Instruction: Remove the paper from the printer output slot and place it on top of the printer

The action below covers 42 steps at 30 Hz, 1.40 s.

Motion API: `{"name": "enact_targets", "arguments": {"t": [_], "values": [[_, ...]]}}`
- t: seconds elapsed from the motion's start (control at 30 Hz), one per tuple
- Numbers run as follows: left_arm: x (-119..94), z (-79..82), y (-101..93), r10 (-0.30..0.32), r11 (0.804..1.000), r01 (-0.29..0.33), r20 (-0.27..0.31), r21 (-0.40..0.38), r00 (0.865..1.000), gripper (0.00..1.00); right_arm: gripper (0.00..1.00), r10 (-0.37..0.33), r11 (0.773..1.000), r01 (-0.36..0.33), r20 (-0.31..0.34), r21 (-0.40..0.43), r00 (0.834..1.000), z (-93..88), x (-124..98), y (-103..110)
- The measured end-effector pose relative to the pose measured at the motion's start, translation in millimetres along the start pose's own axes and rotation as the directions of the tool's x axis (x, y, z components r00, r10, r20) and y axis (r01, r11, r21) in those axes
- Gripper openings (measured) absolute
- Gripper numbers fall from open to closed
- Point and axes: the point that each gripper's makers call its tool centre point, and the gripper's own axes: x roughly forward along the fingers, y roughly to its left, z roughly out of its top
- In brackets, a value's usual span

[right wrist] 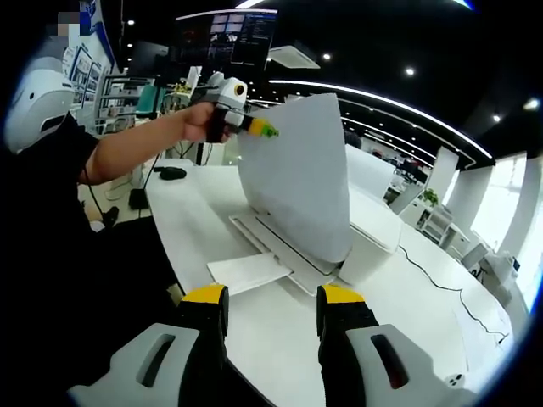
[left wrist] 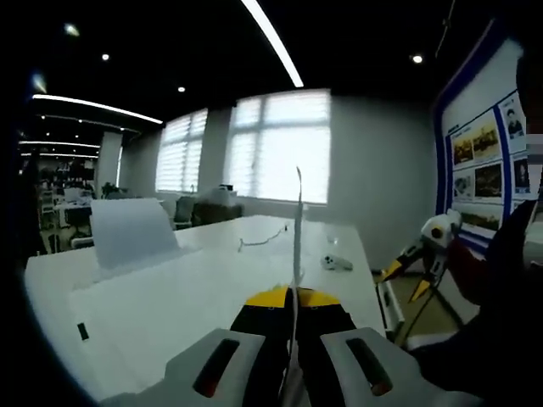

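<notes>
Right gripper view, from the left: a person's outstretched hand [right wrist: 197,119] carries the left claw [right wrist: 265,131], clenched on the upper edge of the paper [right wrist: 297,178], which hangs upright above the printer [right wrist: 356,229] on the white table [right wrist: 195,229]. An output tray [right wrist: 248,273] juts toward the camera, and the right claw [right wrist: 270,307] hovers released before it, jaws apart, holding nothing. Left gripper view: the paper [left wrist: 298,229] rises edge-on between the shut jaws of the left claw [left wrist: 293,302]; open table [left wrist: 170,297] lies left, a thin cable [left wrist: 259,242] and small white object [left wrist: 336,263] beyond, the right claw [left wrist: 416,271] at far right.
</notes>
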Motion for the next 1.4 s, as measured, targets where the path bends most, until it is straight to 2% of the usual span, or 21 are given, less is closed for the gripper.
{"name": "enact_targets", "arguments": {"t": [0.17, 0.43, 0.57, 0.63, 0.83, 1.4], "values": [[-4, 8.2, 4.2, -0.003, 0.999, 0.006, 0.064, -0.044, 0.998, 0.05, 0.37, -0.001, 1.000, 0.001, 0.005, 0.001, 1.000, 1.1, 0, 0], [-8, 5.3, 12.8, 0.014, 0.997, -0.006, 0.092, -0.083, 0.996, 0.05, 0.37, 0.010, 1.000, -0.010, -0.003, 0.001, 1.000, 0.4, 4, 1], [-12, 9.7, 16.6, 0.034, 0.995, -0.022, 0.126, -0.095, 0.991, 0.05, 0.37, 0.011, 1.000, -0.011, -0.009, -0.002, 1.000, 1.7, 6, 1], [-14, 9.5, 21.4, 0.052, 0.992, -0.034, 0.142, -0.125, 0.988, 0.05, 0.37, 0.013, 1.000, -0.013, -0.006, -0.005, 1.000, 4.0, 6, 2], [-17, 7.7, 31.2, 0.074, 0.982, -0.042, 0.170, -0.185, 0.983, 0.05, 0.37, 0.014, 1.000, -0.014, -0.002, -0.005, 1.000, 4.1, 6, 4], [-21, 17.7, 37.7, 0.107, 0.973, -0.055, 0.225, -0.226, 0.968, 0.05, 0.37, 0.004, 1.000, -0.004, -0.002, 0.001, 1.000, 2.0, 1, 4]]}}
